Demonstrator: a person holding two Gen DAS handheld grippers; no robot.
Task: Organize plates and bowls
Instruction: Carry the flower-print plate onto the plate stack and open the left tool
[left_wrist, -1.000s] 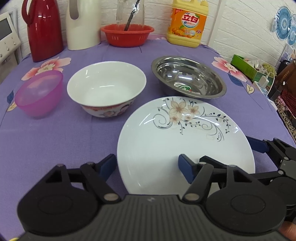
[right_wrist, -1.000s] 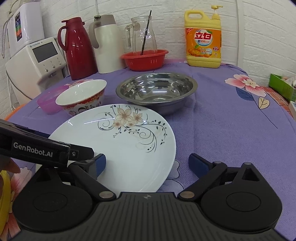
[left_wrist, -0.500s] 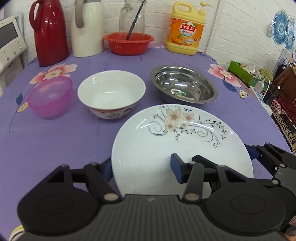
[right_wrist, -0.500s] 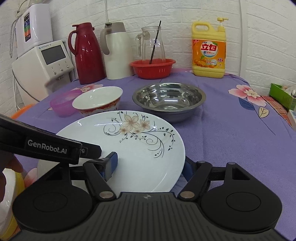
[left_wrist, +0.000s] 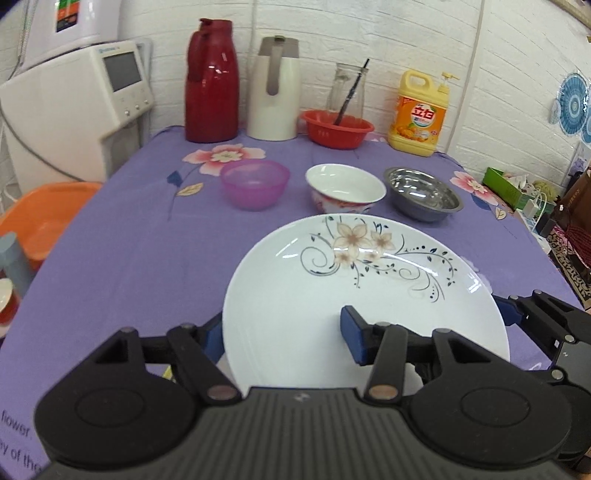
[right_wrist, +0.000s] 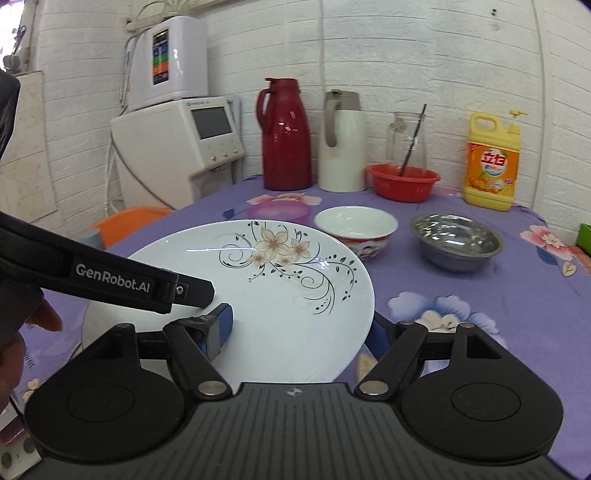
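A white plate with a flower print is held up above the purple table by both grippers. My left gripper is shut on its near left rim, one finger over the plate and one under. My right gripper is shut on its near right rim the same way. Behind the plate stand a pink plastic bowl, a white ceramic bowl and a steel bowl in a row on the cloth.
At the back stand a red thermos, a white thermos, a red basin with a glass jug, and a yellow detergent bottle. A water dispenser and an orange tub are off the table's left edge.
Both grippers have closed on the plate and lifted it off the table, pulling back and up. The bowls now look farther away and have not moved.
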